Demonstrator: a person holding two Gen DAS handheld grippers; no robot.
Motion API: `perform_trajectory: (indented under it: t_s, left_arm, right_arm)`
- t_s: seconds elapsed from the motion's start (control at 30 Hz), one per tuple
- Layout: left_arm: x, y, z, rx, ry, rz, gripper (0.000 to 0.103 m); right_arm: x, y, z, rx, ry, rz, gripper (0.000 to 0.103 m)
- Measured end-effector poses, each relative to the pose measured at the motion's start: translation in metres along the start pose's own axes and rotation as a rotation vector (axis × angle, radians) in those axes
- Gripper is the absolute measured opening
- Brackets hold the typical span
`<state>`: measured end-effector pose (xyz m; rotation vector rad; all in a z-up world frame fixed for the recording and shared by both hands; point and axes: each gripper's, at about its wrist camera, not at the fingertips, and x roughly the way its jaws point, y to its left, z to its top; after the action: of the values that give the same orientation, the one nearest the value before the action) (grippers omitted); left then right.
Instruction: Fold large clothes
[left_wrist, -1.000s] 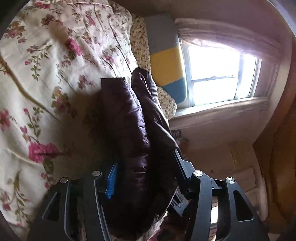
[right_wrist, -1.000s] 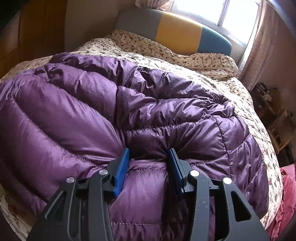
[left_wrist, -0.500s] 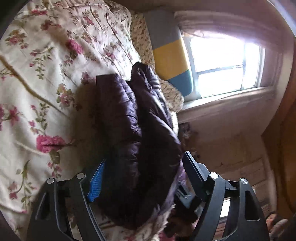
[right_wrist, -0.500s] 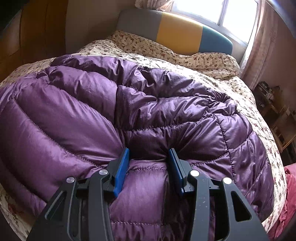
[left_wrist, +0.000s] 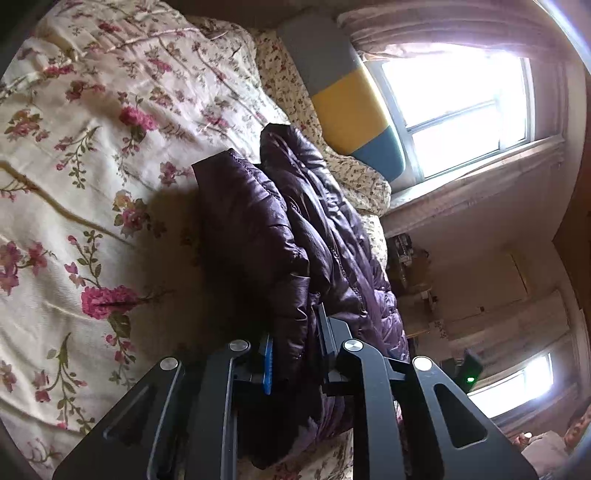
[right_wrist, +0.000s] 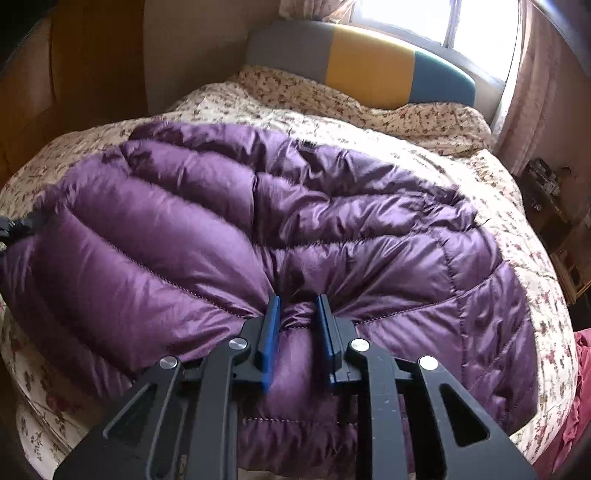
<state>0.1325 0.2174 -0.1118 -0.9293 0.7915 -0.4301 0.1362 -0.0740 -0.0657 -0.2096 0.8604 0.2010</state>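
A bed (right_wrist: 509, 206) with a cream floral cover carries a purple quilted down jacket (right_wrist: 221, 236) spread across it, below a grey, yellow and teal headboard (right_wrist: 369, 62).

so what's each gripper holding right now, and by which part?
Both hold the purple down jacket. The right gripper has just closed on a pinched fold at its near edge; the left gripper has just closed on a bunched edge at the jacket's side.

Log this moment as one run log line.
left gripper: just closed on purple quilted down jacket edge | right gripper: just closed, pinching jacket | jacket on floral bedspread
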Motion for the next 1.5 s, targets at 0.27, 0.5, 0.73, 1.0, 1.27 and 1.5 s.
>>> perform_trajectory:
  t_s: [0.27, 0.5, 0.73, 1.0, 1.27, 1.5]
  left_arm:
    - [-0.013, -0.051, -0.003, 0.087, -0.016, -0.065, 0.015]
    - [0.002, -0.12, -0.003, 0.183, -0.012, -0.087, 0.015]
    - [0.035, -0.185, -0.005, 0.283, 0.019, -0.069, 0.015]
    - [0.088, -0.232, -0.02, 0.368, 0.08, 0.002, 0.015]
    - [0.18, -0.271, -0.055, 0.447, 0.2, 0.06, 0.015]
    - [0.256, -0.269, -0.094, 0.494, 0.325, 0.112, 0.015]
  right_arm:
    - [0.031, 0.007, -0.009, -0.068, 0.02, -0.026, 0.019]
    - [0.028, -0.003, -0.009, -0.056, 0.006, 0.015, 0.018]
    - [-0.01, -0.037, -0.003, 0.013, -0.028, 0.043, 0.026]
    - [-0.047, -0.105, -0.012, 0.1, -0.03, -0.126, 0.037]
    - [-0.055, -0.175, -0.036, 0.217, 0.023, -0.232, 0.038]
    - [-0.056, -0.198, -0.051, 0.271, 0.049, -0.26, 0.043]
